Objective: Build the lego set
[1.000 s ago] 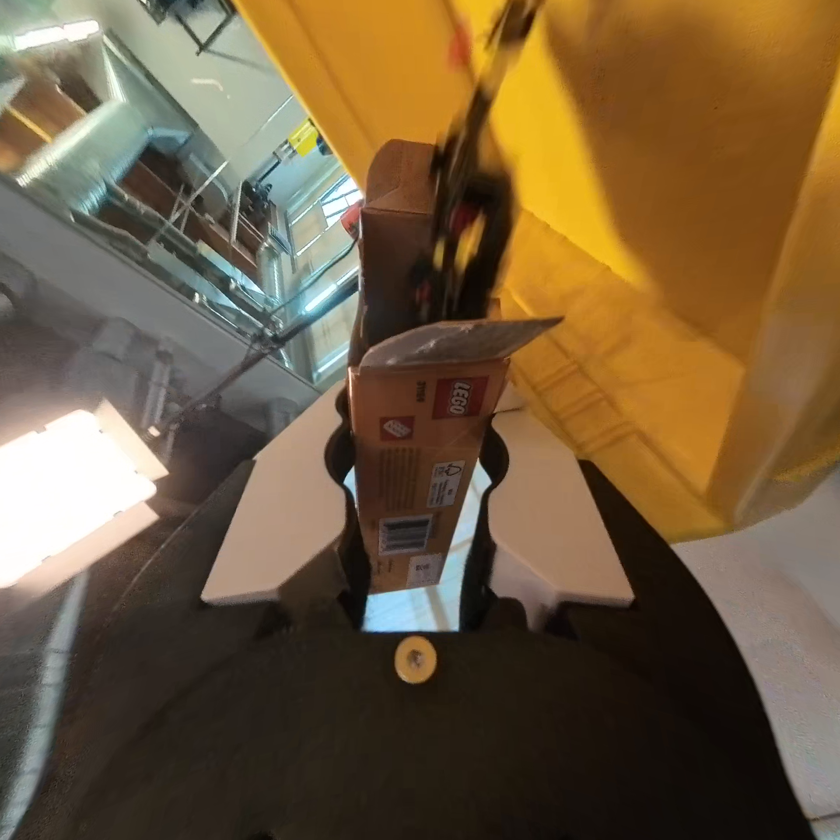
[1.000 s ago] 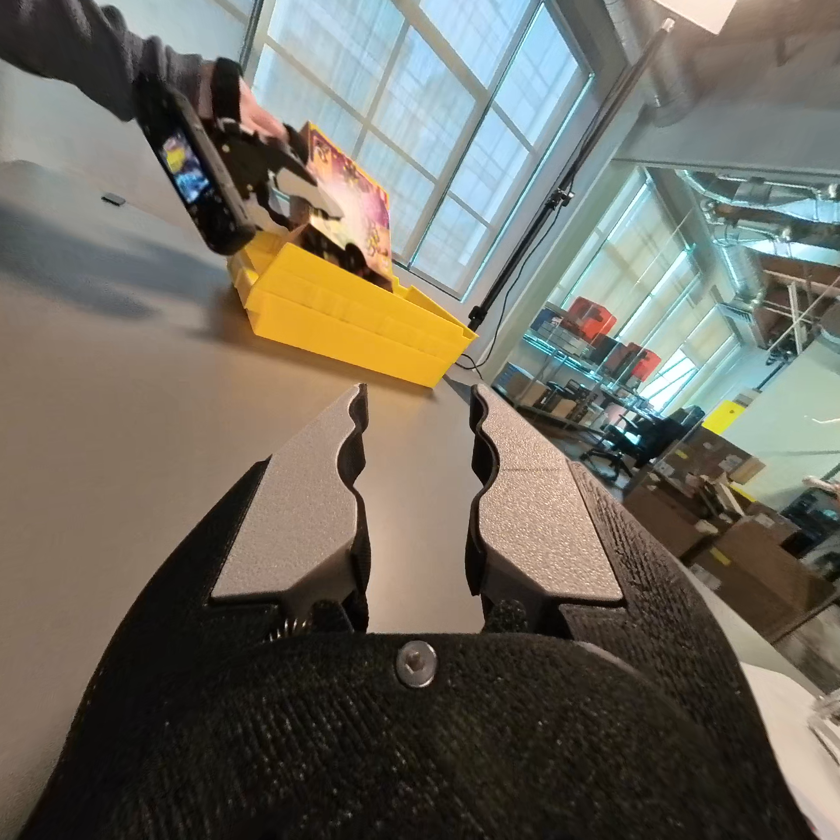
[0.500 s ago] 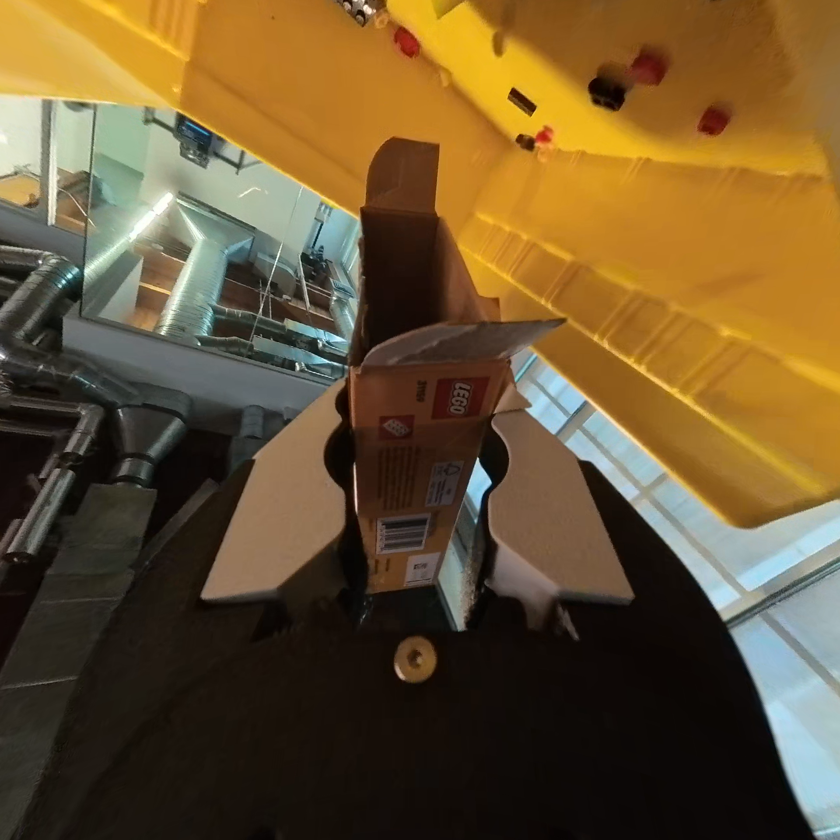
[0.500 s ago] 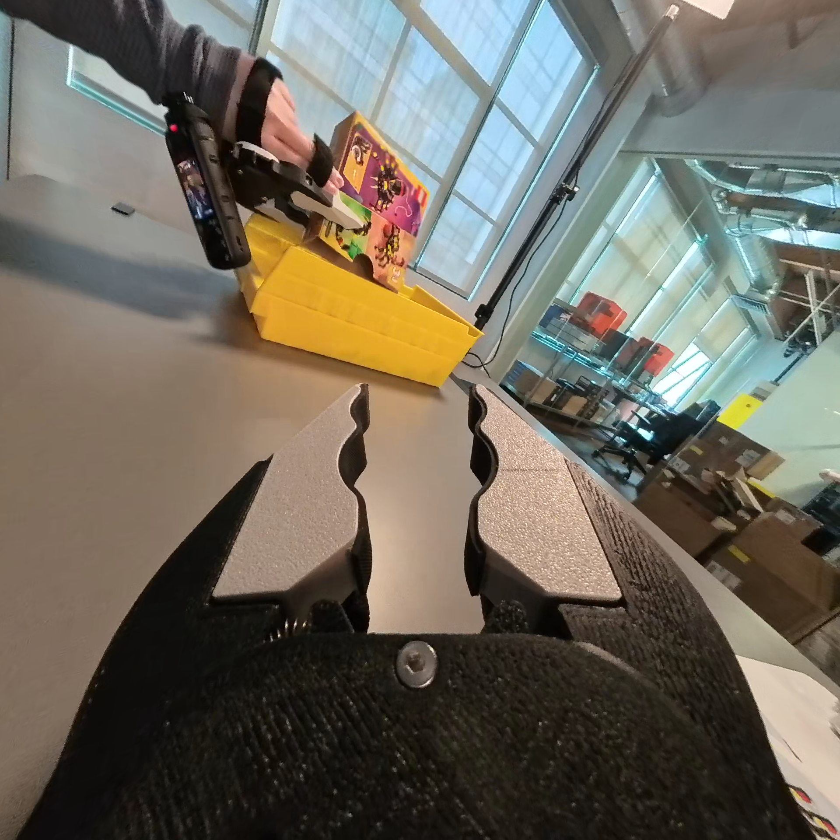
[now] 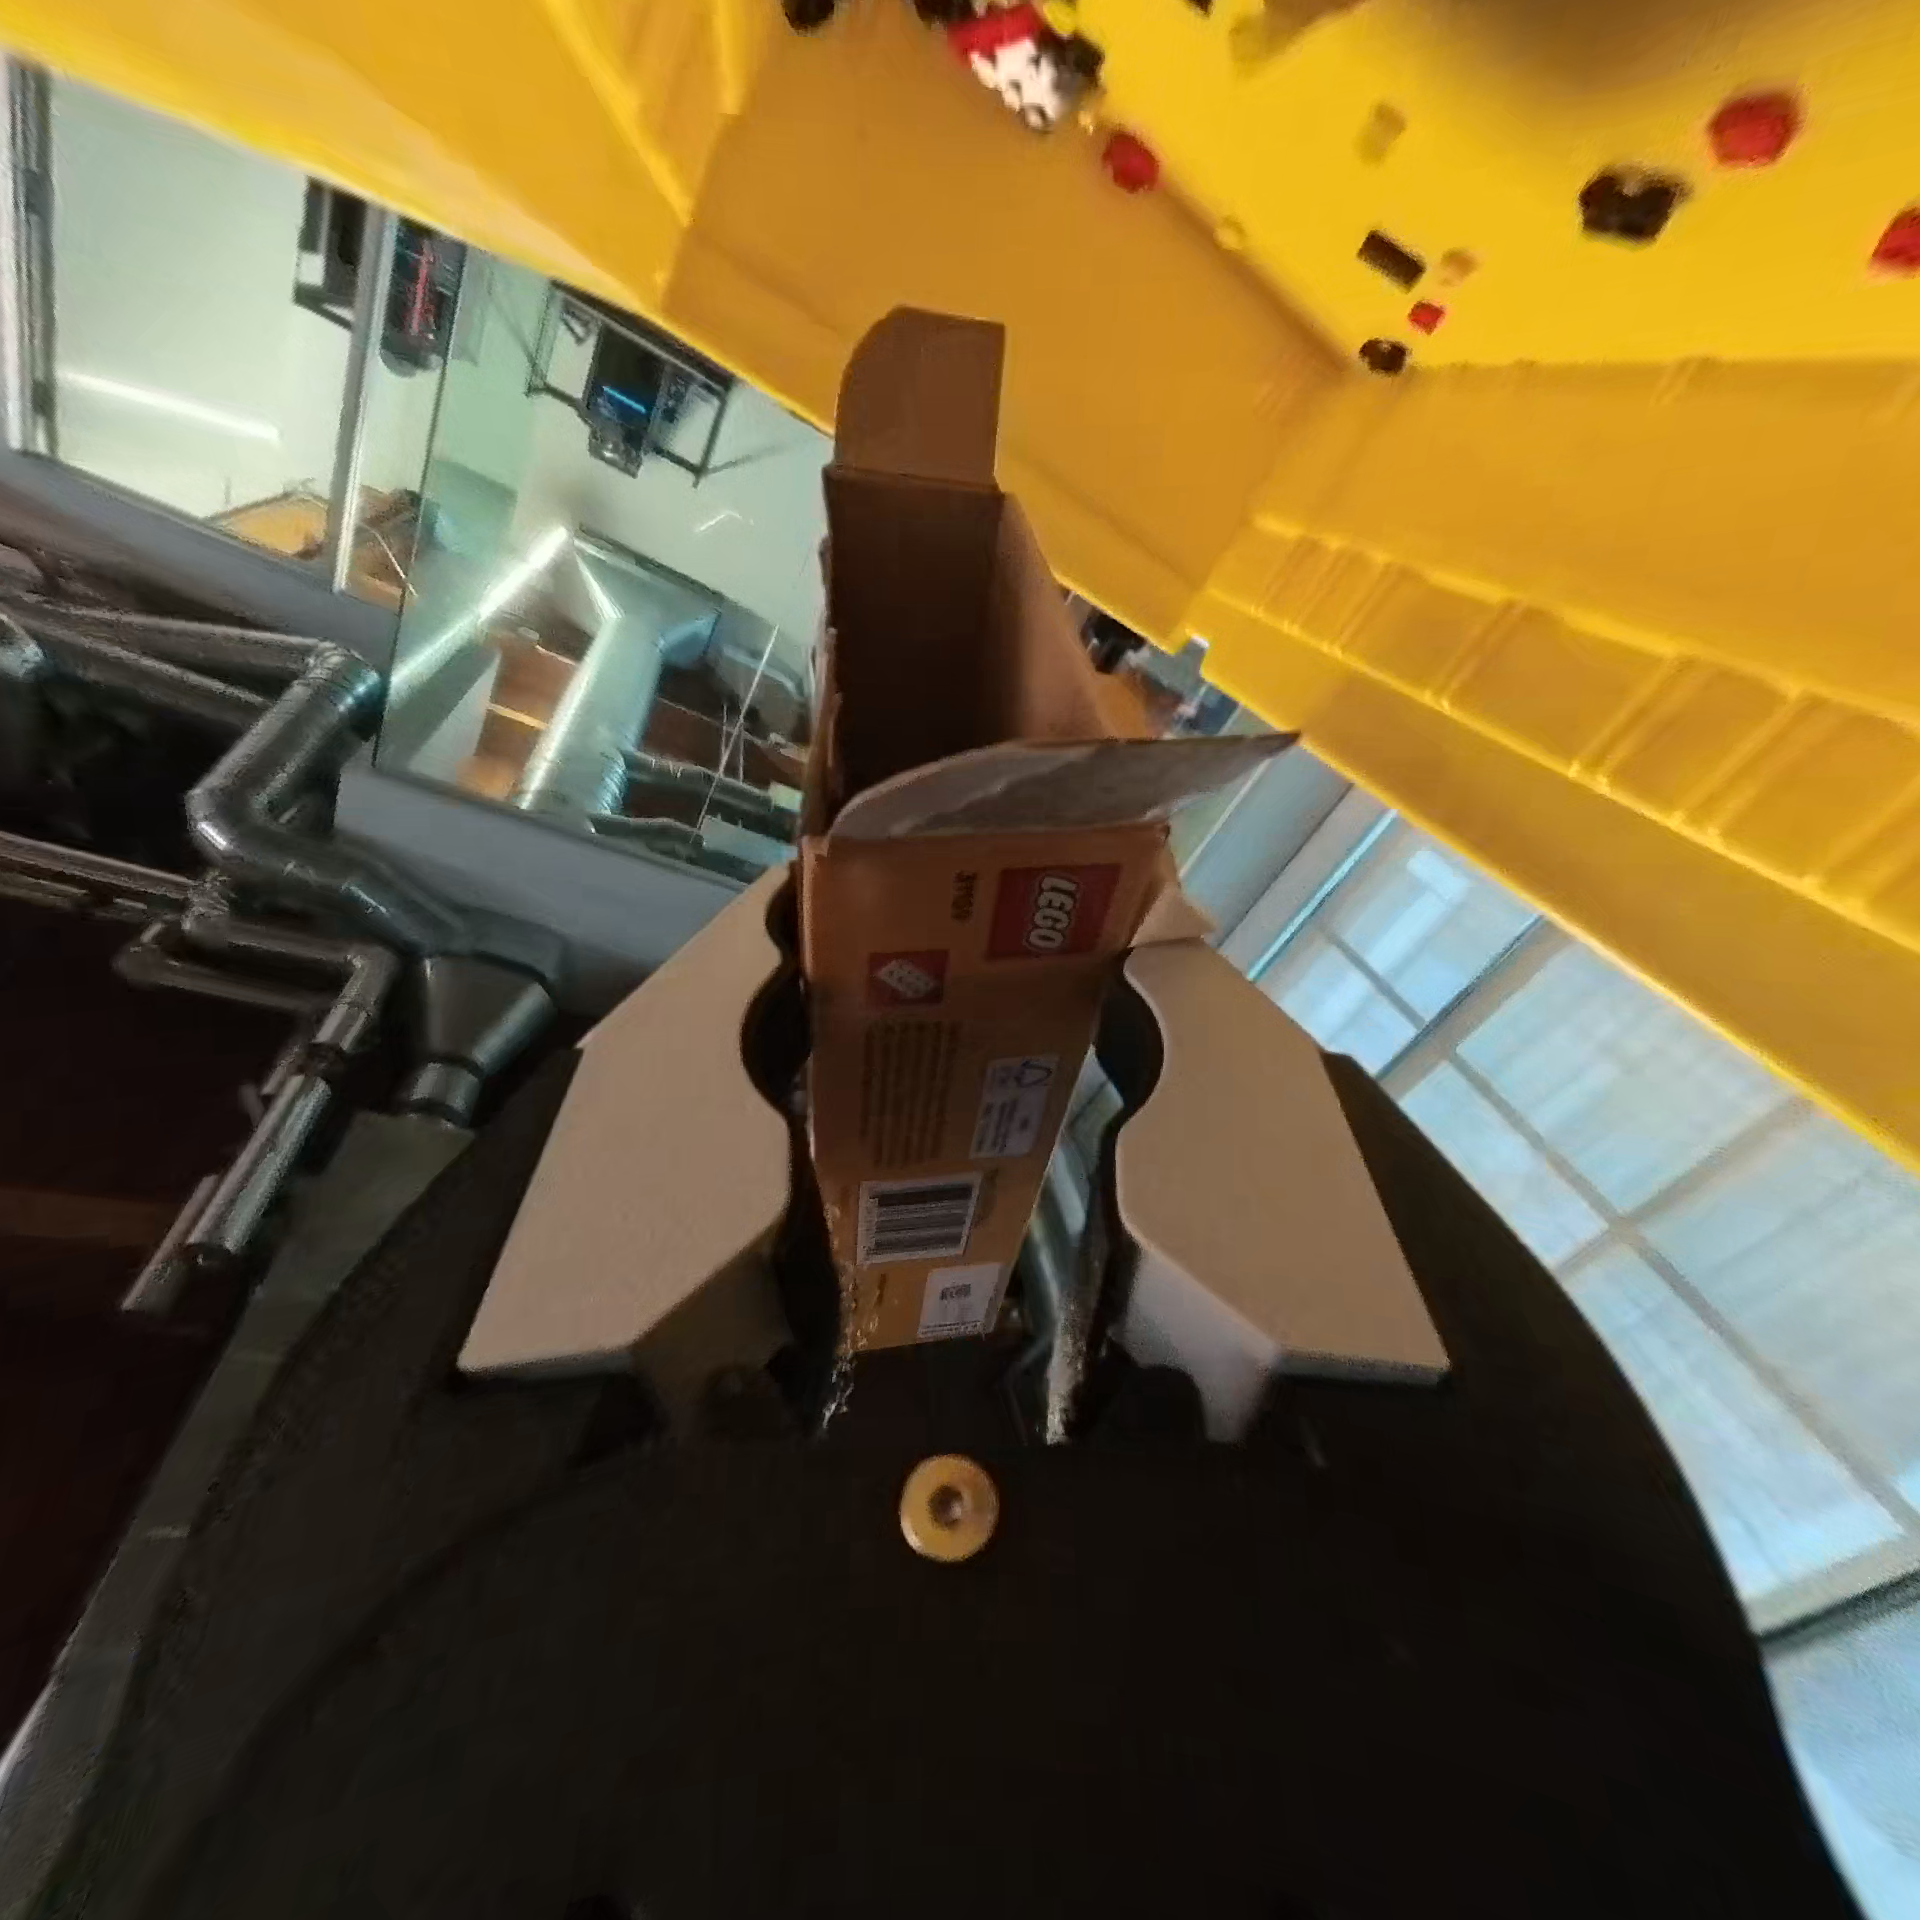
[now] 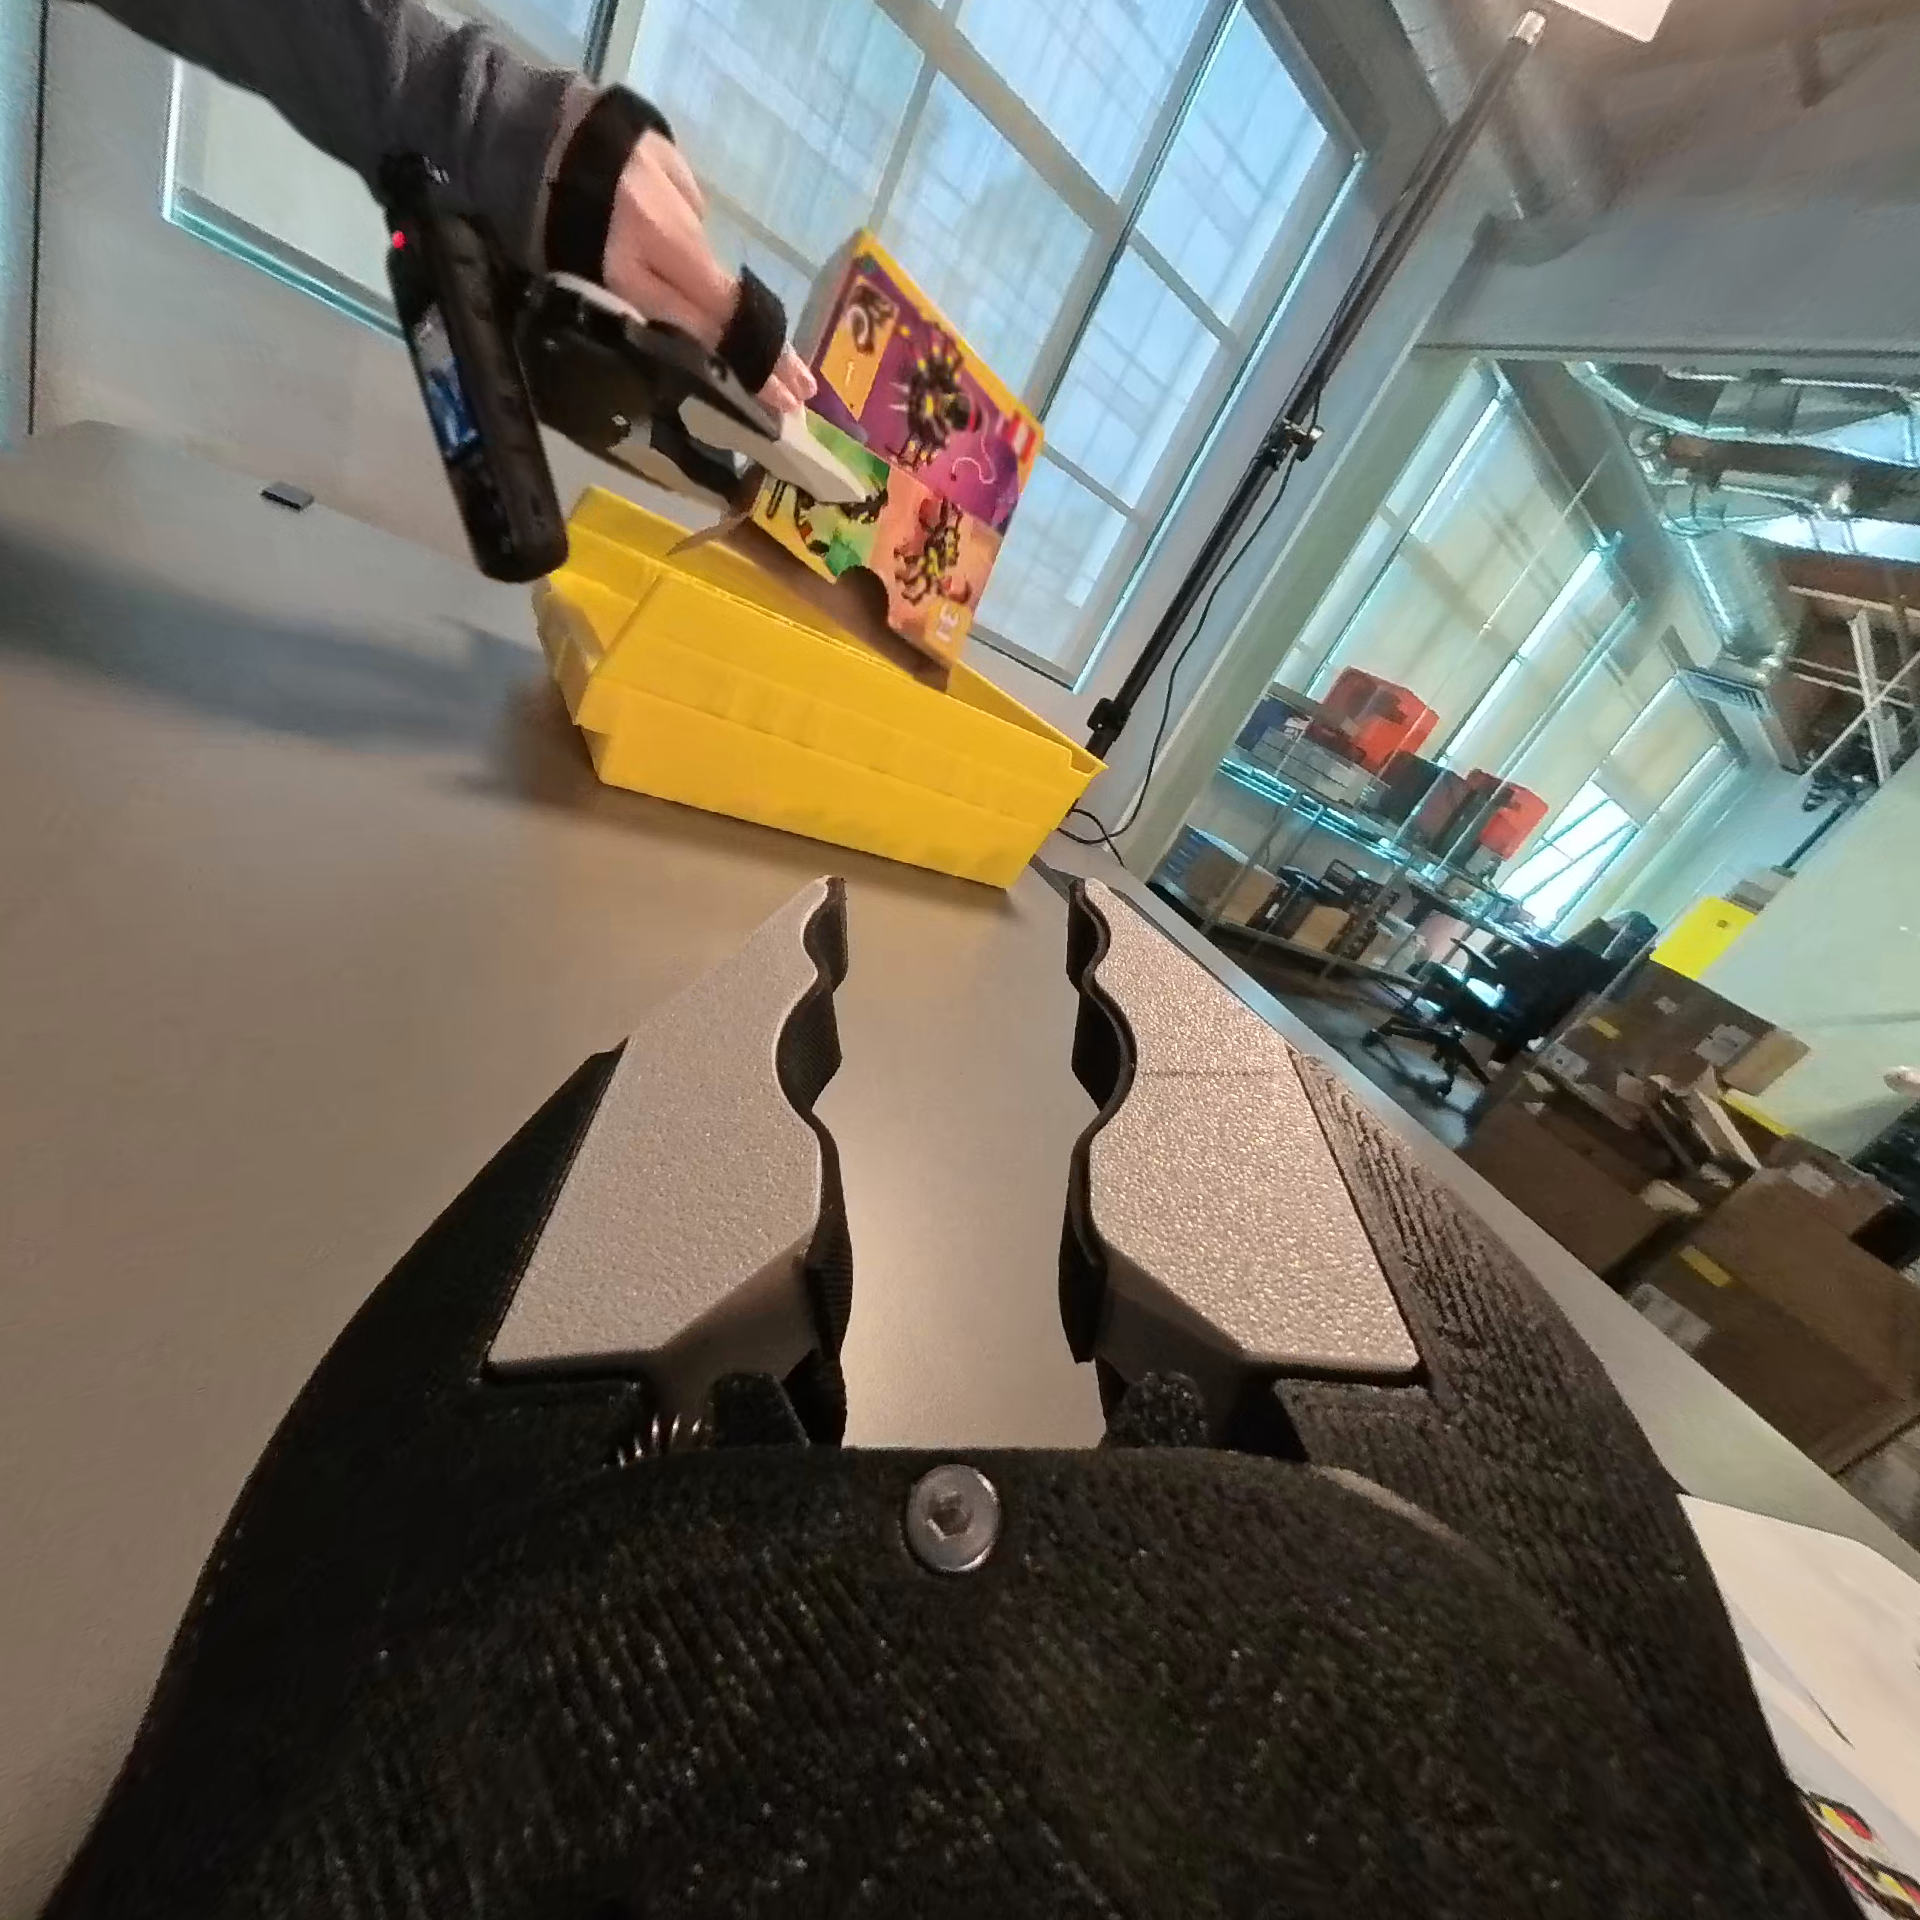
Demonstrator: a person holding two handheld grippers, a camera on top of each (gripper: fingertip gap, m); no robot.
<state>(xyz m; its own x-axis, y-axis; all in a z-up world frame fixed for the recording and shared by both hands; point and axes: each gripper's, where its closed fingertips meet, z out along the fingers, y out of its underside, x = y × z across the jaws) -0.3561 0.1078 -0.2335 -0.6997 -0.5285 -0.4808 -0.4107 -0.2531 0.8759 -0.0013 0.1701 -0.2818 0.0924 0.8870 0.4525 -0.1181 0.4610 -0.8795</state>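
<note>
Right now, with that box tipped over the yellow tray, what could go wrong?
1. The left gripper pinches only one end of the open box, so the thin cardboard might buckle or slip.
2. Loose bricks are scattered in the tray; if any remain in the box, they could bounce over its low rim onto the table.
3. The right gripper is open and apart from the tray, so nothing steadies it.
</note>
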